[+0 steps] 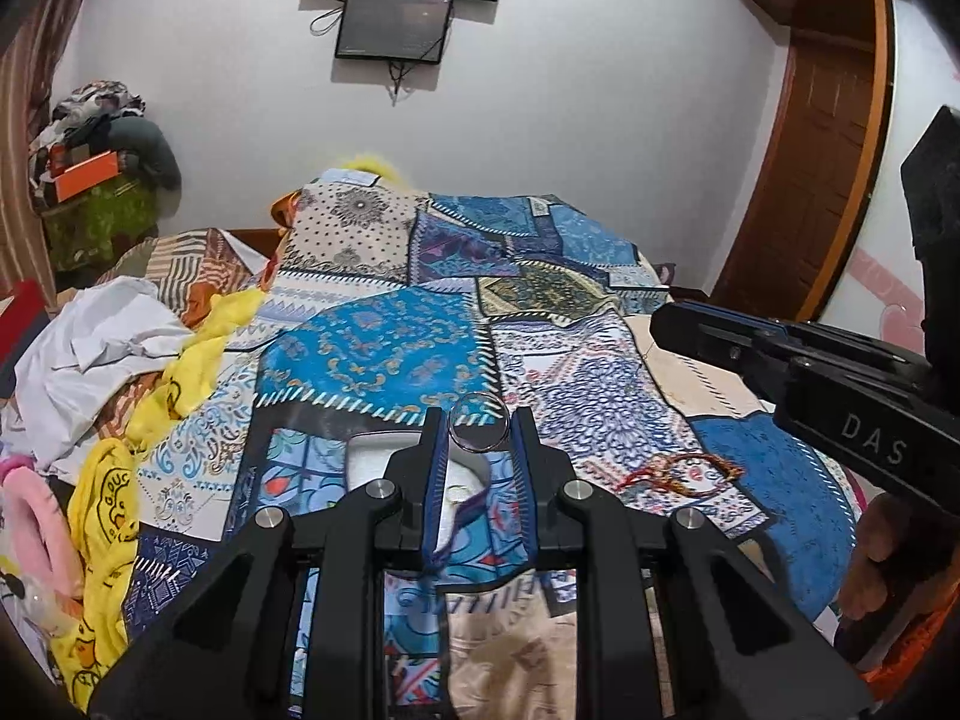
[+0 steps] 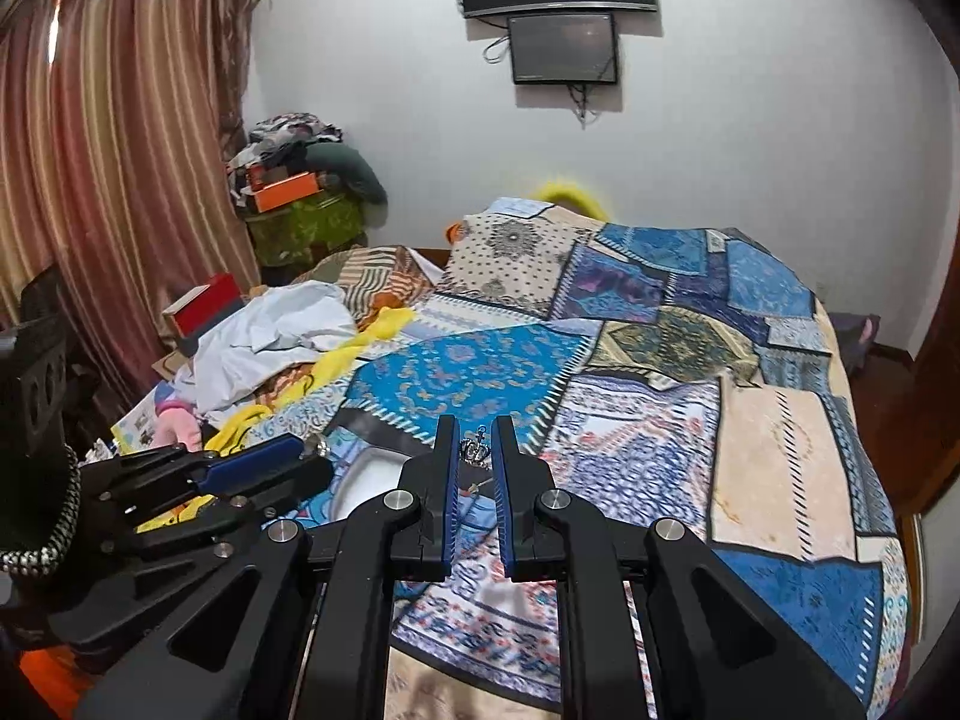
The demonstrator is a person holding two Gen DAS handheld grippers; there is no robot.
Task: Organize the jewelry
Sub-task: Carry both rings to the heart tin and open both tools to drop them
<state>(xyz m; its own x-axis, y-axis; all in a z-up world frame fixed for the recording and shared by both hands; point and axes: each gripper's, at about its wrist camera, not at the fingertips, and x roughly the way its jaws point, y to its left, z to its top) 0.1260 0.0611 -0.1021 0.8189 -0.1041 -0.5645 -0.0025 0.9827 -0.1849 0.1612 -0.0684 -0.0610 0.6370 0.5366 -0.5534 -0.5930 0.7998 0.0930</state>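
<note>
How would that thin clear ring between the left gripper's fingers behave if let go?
The thin clear ring, held at the left gripper fingertips, looks rigid and light. Being round, it might roll, though the soft patchwork blanket would probably stop it.

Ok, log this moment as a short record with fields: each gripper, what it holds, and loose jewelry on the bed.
left gripper: shut on silver ring, held above the white tray
right gripper: shut on crown ring, dark anchor charm on top
loose jewelry: red beaded bracelet on the patchwork bedspread
clutter: yellow cloth, white cloth on the robot's left
</note>
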